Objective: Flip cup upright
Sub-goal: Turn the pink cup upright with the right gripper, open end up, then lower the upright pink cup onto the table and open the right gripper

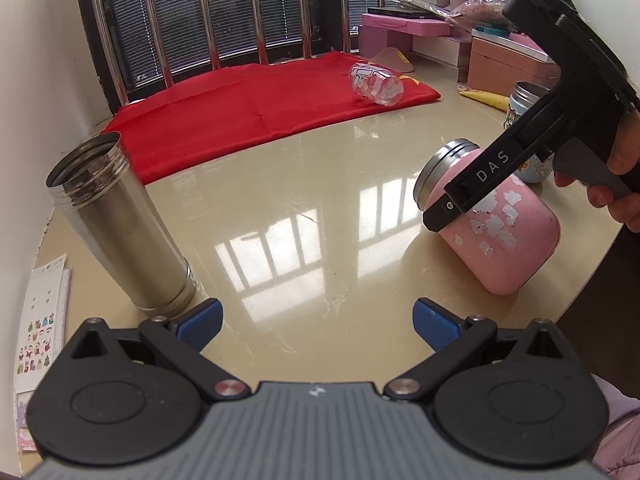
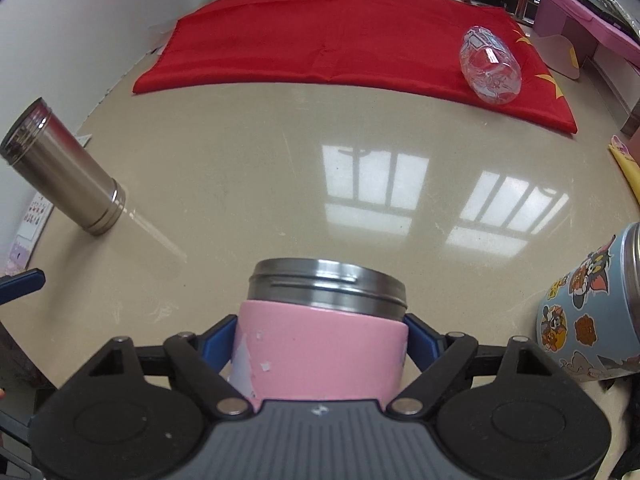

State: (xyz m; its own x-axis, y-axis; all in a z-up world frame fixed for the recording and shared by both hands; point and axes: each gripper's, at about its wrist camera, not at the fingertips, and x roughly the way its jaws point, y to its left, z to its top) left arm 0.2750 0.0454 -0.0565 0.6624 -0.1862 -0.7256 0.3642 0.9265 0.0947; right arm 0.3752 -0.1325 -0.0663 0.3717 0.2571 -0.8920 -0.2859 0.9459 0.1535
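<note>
A pink cup (image 2: 320, 348) with a steel threaded rim sits between the blue pads of my right gripper (image 2: 320, 340), which is shut on its body. In the left wrist view the pink cup (image 1: 504, 236) stands tilted on the beige table at the right, rim up and leaning left, with the right gripper's black finger (image 1: 472, 184) across it. My left gripper (image 1: 316, 320) is open and empty above the table's near side. A steel flask (image 1: 120, 224) stands open-mouthed at the left, also in the right wrist view (image 2: 64, 172).
A red cloth (image 1: 248, 116) covers the table's far side, with a clear plastic bottle (image 1: 376, 84) lying on it. A blue cartoon cup (image 2: 592, 312) stands at the right. Pink boxes (image 1: 404, 28) sit at the back right. Sticker sheets (image 1: 40, 320) lie at the left edge.
</note>
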